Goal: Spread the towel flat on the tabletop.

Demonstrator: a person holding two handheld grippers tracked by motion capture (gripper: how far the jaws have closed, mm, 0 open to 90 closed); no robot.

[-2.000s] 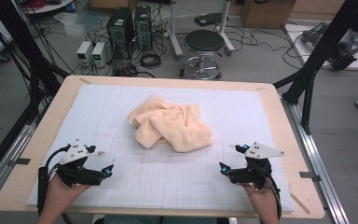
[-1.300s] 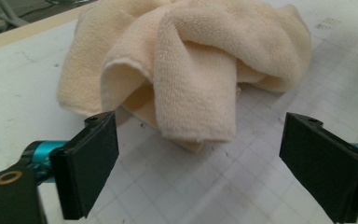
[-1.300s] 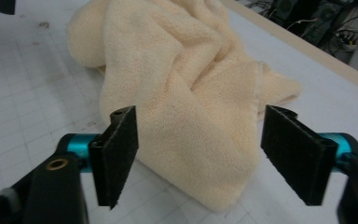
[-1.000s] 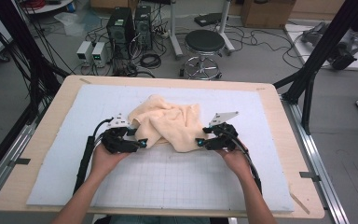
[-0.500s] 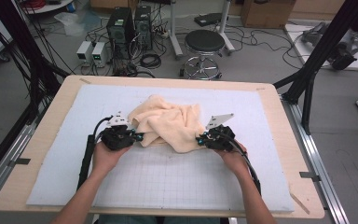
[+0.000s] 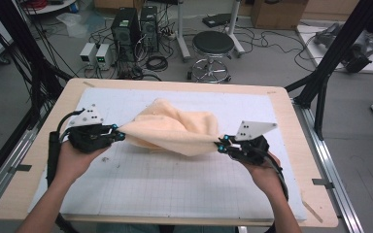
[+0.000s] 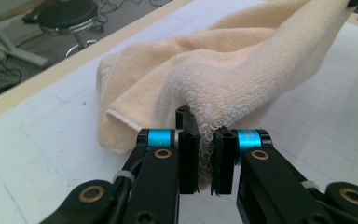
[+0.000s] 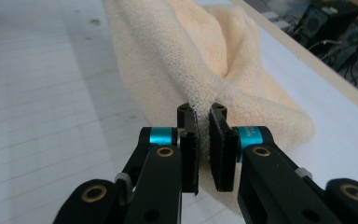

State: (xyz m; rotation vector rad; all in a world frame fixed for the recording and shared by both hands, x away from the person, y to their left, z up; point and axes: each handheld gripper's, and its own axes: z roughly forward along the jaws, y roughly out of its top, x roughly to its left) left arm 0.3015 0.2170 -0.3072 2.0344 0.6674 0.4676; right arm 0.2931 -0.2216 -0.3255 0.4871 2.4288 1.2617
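Note:
A pale peach towel [image 6: 172,130] hangs stretched between my two grippers above the white grid mat [image 6: 175,179]. Its far part still rests bunched on the mat. My left gripper [image 6: 119,135] is shut on the towel's left end; in the left gripper view the terry cloth [image 7: 223,79] is pinched between the black pads [image 7: 189,156]. At the towel's right end my right gripper [image 6: 220,143] is shut too, with the fabric [image 8: 177,60] squeezed between its pads [image 8: 223,149]. Both hands are raised off the table.
The mat lies on a wooden table [image 6: 43,145] framed by black posts. Beyond the far edge stand a round stool [image 6: 212,48], computer boxes [image 6: 133,24] and loose cables on the floor. Mat surface shows in front of and beside the towel.
Both grippers have closed on the towel's ends, lifted and moved apart, pulling the crumpled towel out into a stretched band.

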